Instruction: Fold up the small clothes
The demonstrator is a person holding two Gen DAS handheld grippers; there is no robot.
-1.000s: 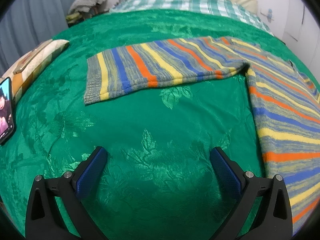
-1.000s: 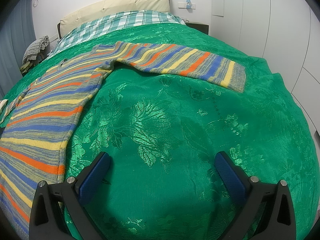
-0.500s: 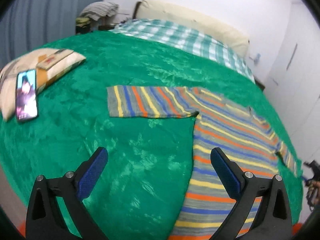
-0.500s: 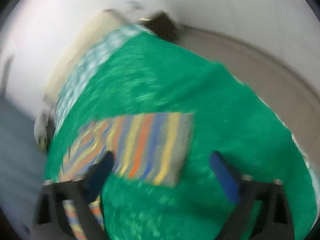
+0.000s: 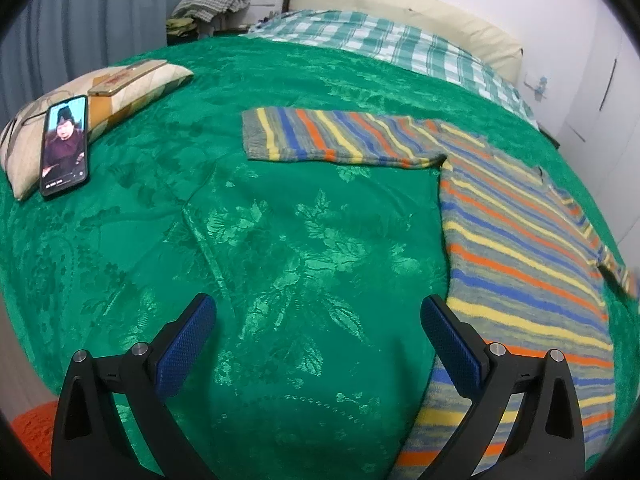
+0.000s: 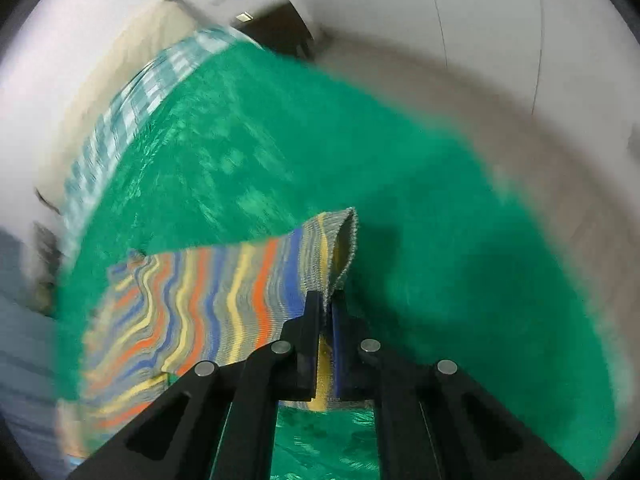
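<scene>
A striped sweater (image 5: 516,248) in grey, blue, orange and yellow lies flat on the green bedspread (image 5: 280,240). Its left sleeve (image 5: 336,140) stretches out to the left in the left wrist view. My left gripper (image 5: 318,332) hovers open above bare bedspread, its right finger beside the sweater's lower hem. In the right wrist view my right gripper (image 6: 327,300) is shut on the cuff of the other sleeve (image 6: 240,288), which is lifted off the bed and rippled. That view is blurred by motion.
A phone (image 5: 64,144) with a lit screen leans on a cream pillow (image 5: 100,96) at the left. A green checked blanket (image 5: 380,44) and a cream headboard (image 5: 400,4) lie at the far end. White wardrobe doors (image 5: 600,92) stand at the right.
My right gripper closed on the sleeve cuff and lifted it, rolling as it went. My left gripper pulled back and up, so more of the bed shows.
</scene>
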